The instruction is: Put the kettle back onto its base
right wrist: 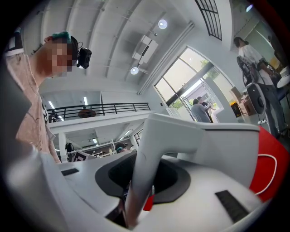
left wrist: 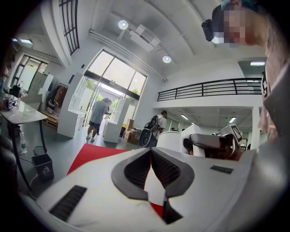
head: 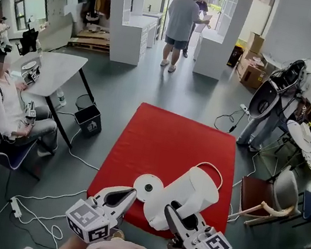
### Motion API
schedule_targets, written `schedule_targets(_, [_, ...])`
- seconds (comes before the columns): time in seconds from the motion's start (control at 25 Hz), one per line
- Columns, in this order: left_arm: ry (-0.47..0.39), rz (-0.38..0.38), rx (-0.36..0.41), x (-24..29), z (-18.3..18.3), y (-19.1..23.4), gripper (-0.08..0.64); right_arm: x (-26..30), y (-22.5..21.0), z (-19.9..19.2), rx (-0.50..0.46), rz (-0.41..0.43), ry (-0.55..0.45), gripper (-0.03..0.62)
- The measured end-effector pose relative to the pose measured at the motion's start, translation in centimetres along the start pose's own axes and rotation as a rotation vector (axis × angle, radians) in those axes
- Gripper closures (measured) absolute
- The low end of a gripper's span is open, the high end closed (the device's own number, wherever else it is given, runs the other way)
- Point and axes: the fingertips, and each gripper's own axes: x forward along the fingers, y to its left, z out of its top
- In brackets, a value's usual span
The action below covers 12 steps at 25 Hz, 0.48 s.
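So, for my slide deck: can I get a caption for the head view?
Right gripper grips the tilted white kettle beside its round white base on a red table.

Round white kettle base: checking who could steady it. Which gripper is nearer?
Left gripper: beside the base, at its left rim. Right gripper: farther right, shut on the white kettle handle.

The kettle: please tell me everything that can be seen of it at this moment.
The kettle is white, smooth and plastic-looking, with a rounded body and an arched handle. The right gripper is shut on that handle. The body slants over the red table, close beside the round white base, not on it. Whether it touches the table or the base cannot be told.
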Motion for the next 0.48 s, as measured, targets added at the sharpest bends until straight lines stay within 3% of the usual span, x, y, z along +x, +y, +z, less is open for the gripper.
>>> schedule_targets(0.48, [0.012,0.028,-0.008,-0.5,-0.1,2.6,0.572,4.2,-1.1,-0.3,-0.001,0.023,0.013,0.471])
